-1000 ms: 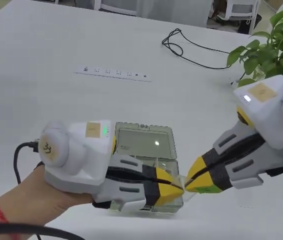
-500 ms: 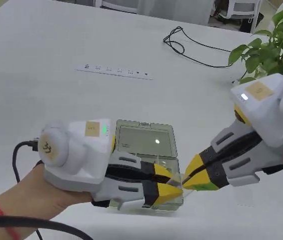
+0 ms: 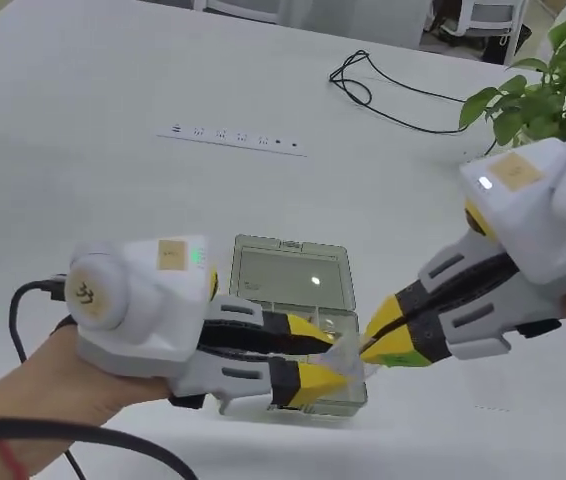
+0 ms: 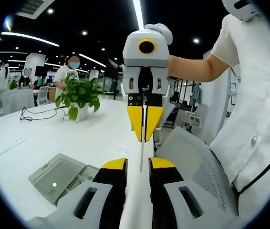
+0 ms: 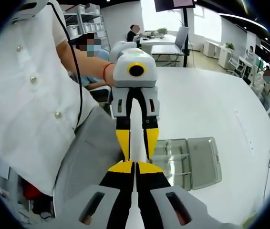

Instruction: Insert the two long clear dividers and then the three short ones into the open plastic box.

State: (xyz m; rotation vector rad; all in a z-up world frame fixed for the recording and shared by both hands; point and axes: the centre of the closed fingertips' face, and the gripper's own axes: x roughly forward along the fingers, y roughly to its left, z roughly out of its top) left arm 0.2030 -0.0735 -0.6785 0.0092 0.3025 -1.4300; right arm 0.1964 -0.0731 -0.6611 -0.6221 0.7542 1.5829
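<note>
My right claw (image 5: pixel 135 168) is clamped on a clear divider (image 4: pixel 141 143), edge-on over the open box (image 3: pixel 293 280) on the counter (image 3: pixel 113 200), with my left claw (image 4: pixel 138 164) open astride it, probably to steady it for seating.

clear divider (image 4: pixel 141 157): thin sheet, edge-on, was pinched in right gripper (image 4: pixel 144 138) above box | plastic box (image 3: pixel 293 280): translucent, lay open on table (image 3: pixel 113 80), lid folded flat back

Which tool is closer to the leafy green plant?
Right. The right tool, shut on a clear plastic divider, sits on the side of the leafy green plant; the left tool is farther off, beyond the open clear plastic box.
</note>
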